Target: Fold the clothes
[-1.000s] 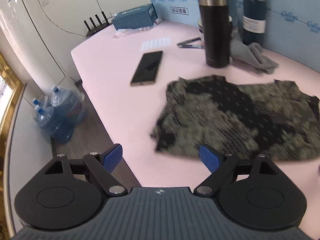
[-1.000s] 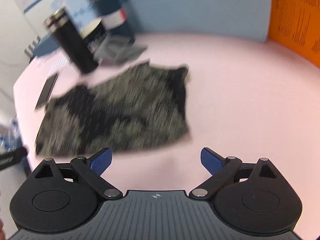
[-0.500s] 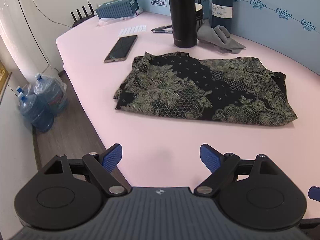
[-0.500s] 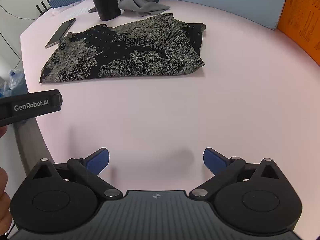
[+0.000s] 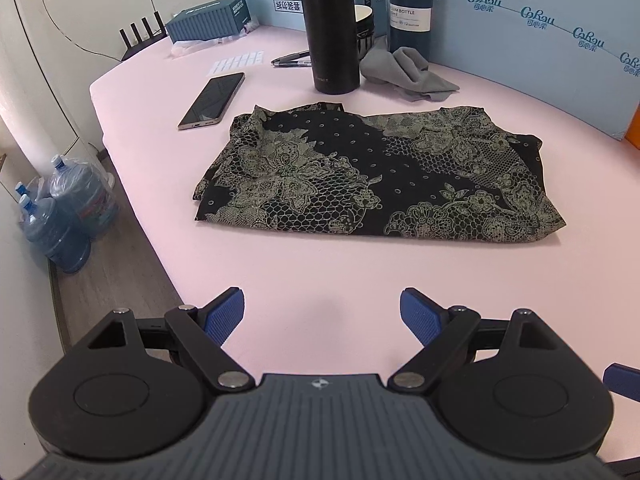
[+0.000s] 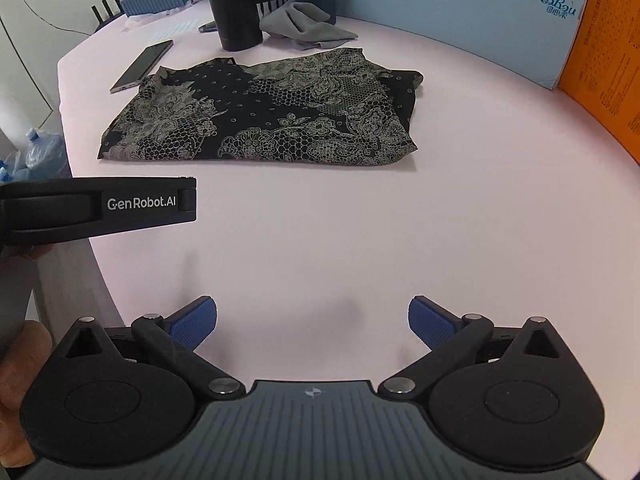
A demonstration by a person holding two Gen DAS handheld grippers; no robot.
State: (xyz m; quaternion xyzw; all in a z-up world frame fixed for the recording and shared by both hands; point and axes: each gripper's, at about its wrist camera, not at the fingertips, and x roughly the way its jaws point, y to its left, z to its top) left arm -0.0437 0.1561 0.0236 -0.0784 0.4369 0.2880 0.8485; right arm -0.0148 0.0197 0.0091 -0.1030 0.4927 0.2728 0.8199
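Phone [image 5: 212, 101], flask [image 5: 329, 28], grey cloth [image 5: 408, 70] behind garment [image 5: 376, 176]

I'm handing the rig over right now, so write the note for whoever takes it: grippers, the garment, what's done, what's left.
Left gripper: open, empty, above bare pink table, short of the garment.
Right gripper: open, empty, also short of it.
Patterned garment: lies flat in a rough rectangle mid-table, apparently folded over at least once, nothing touching it.
Nearby: phone beside its far left corner, black flask and grey cloth behind it.
Done: first fold, by the look of it.
Left: probably another fold across; keep clear of the phone and flask.
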